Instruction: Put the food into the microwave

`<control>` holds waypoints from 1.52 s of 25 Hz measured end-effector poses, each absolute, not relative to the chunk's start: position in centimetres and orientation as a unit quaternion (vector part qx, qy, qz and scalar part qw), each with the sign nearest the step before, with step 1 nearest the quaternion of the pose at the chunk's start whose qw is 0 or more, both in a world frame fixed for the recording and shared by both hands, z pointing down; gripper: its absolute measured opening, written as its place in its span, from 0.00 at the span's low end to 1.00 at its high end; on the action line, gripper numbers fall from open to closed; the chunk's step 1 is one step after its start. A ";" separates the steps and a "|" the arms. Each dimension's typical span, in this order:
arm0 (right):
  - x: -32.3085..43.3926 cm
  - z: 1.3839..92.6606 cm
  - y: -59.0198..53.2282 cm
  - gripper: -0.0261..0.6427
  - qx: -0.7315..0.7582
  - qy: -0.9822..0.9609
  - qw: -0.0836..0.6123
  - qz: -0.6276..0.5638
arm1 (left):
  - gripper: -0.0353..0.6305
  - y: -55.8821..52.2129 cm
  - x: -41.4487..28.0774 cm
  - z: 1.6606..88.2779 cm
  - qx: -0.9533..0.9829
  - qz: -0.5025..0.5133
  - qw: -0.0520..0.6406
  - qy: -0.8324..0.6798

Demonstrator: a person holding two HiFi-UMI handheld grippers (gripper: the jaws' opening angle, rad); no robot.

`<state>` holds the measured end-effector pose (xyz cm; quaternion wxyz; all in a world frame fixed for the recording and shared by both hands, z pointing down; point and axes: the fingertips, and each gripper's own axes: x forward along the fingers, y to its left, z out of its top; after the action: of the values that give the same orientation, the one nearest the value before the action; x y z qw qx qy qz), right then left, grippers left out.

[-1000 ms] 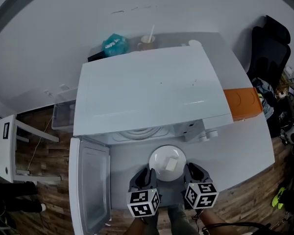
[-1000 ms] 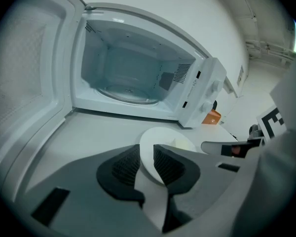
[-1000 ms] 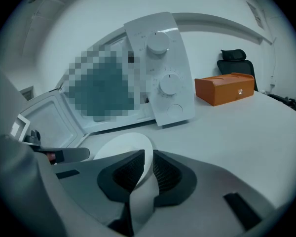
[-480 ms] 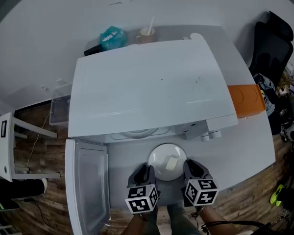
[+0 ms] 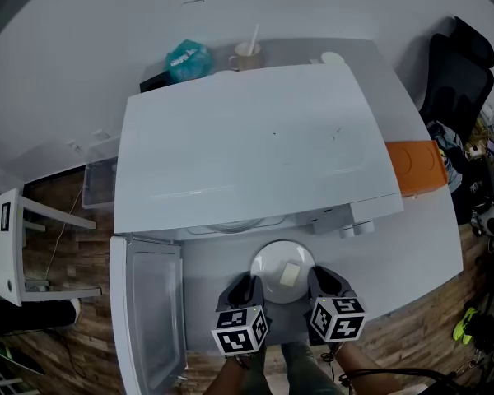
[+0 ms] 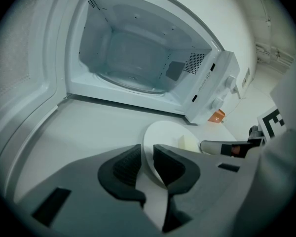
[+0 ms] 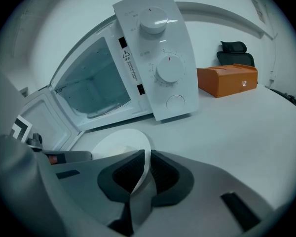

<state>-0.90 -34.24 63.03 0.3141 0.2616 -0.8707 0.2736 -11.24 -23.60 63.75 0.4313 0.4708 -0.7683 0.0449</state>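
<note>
White bench carries the microwave. Its door is swung fully open to the left, and the cavity is clear. An orange box sits right of the microwave. A cup and a teal bag sit behind it.

Load: the plate is just in front of the cavity opening. 1 pale block of food lies on it, right of centre.

Grippers: the left gripper has its fingers closed narrow on the plate's left rim. The right gripper has its fingers closed narrow on the right rim. The 2 grippers hold the plate between them.

Change over the last 1 s: the plate and both grippers have moved slightly forward, toward the opening. The grip on both rims is unchanged. The food has not shifted on the plate. The door remains open.

Meaning for the task: insertion appears to be under way but at an early stage, as the plate is still outside the cavity. The next move likely calls for a level, straight push with both grippers advancing together, so that the plate does not tilt. The right gripper would pass close to the control panel, and contact there is a possible risk.
</note>
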 end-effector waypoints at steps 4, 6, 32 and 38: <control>-0.9 63.0 -34.3 0.10 0.269 -0.868 0.309 0.281 | 0.17 -23.9 -11.1 63.8 0.475 0.044 0.434 -0.764; -0.9 63.0 -34.3 0.10 0.274 -0.867 0.307 0.281 | 0.17 -24.0 -11.0 63.8 0.476 0.046 0.435 -0.763; -3.1 60.5 -32.6 0.10 0.270 -0.881 0.265 0.284 | 0.17 -21.6 -13.0 61.2 0.450 -0.007 0.416 -0.790; -3.8 59.4 -31.8 0.10 0.261 -0.886 0.257 0.285 | 0.15 -20.5 -13.6 59.8 0.442 -0.014 0.407 -0.799</control>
<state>-3.85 -31.83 59.39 0.2574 0.2615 -0.8856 0.2847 -13.58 -20.55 59.81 0.4066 0.4422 -0.7993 -0.0143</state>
